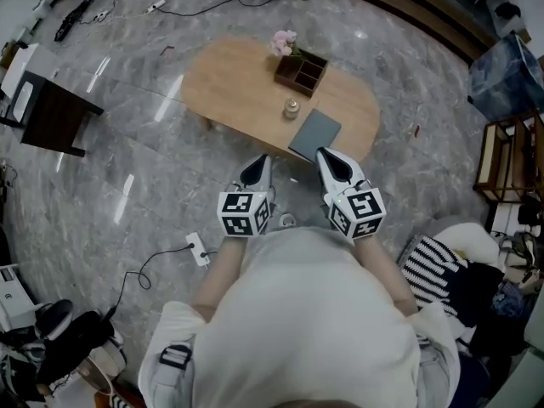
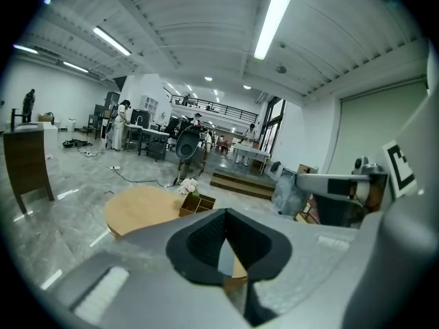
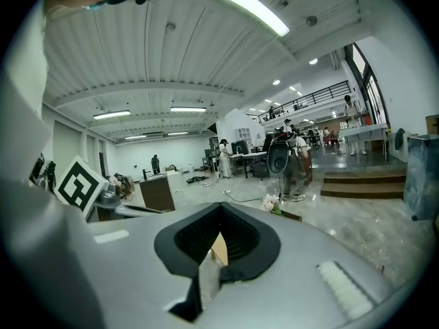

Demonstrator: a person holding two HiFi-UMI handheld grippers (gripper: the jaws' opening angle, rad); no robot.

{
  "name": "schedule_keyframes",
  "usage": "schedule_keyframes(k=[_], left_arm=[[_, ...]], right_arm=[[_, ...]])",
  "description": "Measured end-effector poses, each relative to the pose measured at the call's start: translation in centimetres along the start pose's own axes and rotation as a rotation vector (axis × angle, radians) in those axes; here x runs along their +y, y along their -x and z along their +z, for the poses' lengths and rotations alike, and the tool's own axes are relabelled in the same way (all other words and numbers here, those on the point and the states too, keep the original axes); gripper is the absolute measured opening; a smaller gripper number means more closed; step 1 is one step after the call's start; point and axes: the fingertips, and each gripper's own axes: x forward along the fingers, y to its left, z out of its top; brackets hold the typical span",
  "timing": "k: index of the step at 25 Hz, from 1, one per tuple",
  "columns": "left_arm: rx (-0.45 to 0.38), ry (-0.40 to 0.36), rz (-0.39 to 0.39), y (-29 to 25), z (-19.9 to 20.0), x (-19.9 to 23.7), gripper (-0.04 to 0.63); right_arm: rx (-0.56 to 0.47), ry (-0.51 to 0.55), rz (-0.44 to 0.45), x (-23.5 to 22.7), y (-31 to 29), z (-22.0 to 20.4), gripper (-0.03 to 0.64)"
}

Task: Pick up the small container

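The small container (image 1: 291, 107) is a little round jar standing near the middle of a low oval wooden table (image 1: 229, 83). Behind it are a dark wooden divided box (image 1: 301, 70) and pink flowers (image 1: 284, 41); a grey pad (image 1: 314, 134) lies at the table's near edge. My left gripper (image 1: 261, 161) and right gripper (image 1: 325, 155) are held close to my body, short of the table, pointing at it. Both are shut and hold nothing. In the left gripper view, the left gripper (image 2: 225, 242) hides the jar; the box (image 2: 196, 203) shows. The right gripper (image 3: 218, 242) also blocks the jar.
A dark side table (image 1: 51, 113) stands on the marble floor at the left. A power strip (image 1: 197, 249) with its cable lies by my left side. To the right are a striped bag (image 1: 433, 262), a wooden shelf (image 1: 501, 155) and a blue bin (image 1: 510, 75).
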Motion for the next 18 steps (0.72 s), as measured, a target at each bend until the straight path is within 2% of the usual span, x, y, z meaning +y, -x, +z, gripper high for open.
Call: schedule_keyframes(k=[9, 18], left_arm=[[0.033, 0.070, 0.018, -4.3, -1.4, 3.1, 0.002], [0.075, 0.114, 0.068, -11.2, -2.5, 6.5, 0.002]], right_arm=[[0.106, -0.042, -0.025, -2.2, -2.1, -3.0, -0.002], [0.157, -0.023, -0.004, -6.8, -8.8, -4.0, -0.002]])
